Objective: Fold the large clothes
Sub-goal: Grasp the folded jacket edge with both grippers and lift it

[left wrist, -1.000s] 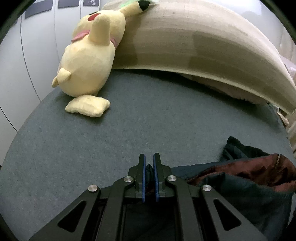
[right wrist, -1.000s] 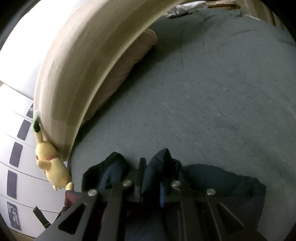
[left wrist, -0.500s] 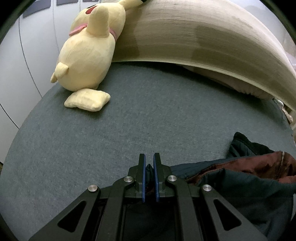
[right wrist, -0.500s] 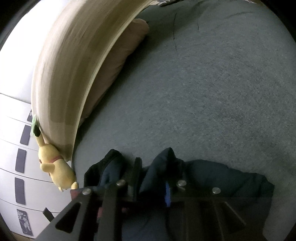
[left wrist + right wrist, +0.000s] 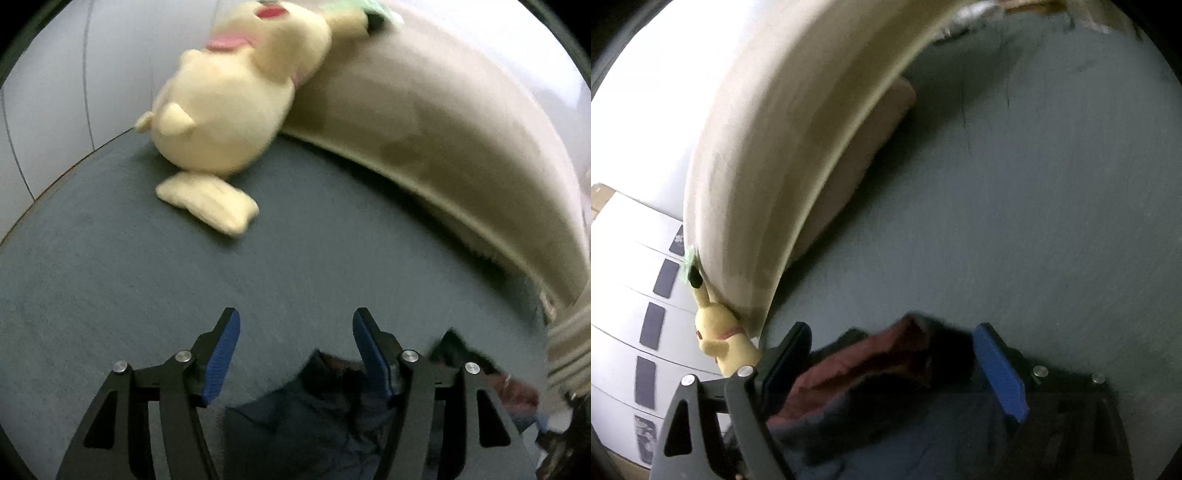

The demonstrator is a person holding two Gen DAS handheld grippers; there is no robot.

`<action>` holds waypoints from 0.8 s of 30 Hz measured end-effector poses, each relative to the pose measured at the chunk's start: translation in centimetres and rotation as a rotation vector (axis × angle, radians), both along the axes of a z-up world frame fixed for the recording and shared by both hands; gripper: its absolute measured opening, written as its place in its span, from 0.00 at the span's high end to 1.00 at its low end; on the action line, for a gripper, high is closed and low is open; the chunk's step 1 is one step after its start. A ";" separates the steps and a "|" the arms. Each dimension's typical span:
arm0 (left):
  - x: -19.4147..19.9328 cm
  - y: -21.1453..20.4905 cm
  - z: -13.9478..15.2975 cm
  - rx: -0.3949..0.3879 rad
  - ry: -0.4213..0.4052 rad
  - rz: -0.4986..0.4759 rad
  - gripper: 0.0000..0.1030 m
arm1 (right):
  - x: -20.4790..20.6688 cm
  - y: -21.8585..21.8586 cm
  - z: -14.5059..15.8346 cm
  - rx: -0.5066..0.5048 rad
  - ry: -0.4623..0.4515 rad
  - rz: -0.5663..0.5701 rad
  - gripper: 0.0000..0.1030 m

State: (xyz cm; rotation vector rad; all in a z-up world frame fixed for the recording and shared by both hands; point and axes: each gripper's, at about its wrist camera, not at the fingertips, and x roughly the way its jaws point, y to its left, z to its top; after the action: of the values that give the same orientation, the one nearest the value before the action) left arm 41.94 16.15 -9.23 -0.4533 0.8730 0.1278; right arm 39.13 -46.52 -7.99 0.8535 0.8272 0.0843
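Jaws of both grippers, left gripper (image 5: 295,345) and right gripper (image 5: 892,354), have just been opening, gripping nothing; dark garment (image 5: 886,417) beneath is blurred, cut off by frame.

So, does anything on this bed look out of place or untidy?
Yes. The yellow plush toy lies tipped against the beige headboard. The dark blue garment with a maroon lining lies bunched on the grey bedcover, not flat.
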 end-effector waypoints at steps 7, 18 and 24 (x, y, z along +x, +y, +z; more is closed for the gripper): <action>-1.5 -2.8 -1.0 0.109 -0.068 -0.290 0.37 | -0.7 1.4 -0.5 -0.259 -0.005 0.191 0.11; -0.6 -9.7 -4.6 0.369 -0.010 -0.486 0.49 | 2.1 4.8 -2.8 -0.402 0.011 0.373 0.36; 1.3 -10.3 -7.2 0.413 0.077 -0.409 0.48 | 4.1 5.4 -5.6 -0.454 0.189 0.264 0.39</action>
State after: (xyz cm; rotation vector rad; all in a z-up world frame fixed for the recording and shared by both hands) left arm 43.22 5.83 -16.39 0.1196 0.9693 -0.0523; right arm 43.26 -41.16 -13.56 0.3244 1.0832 0.0446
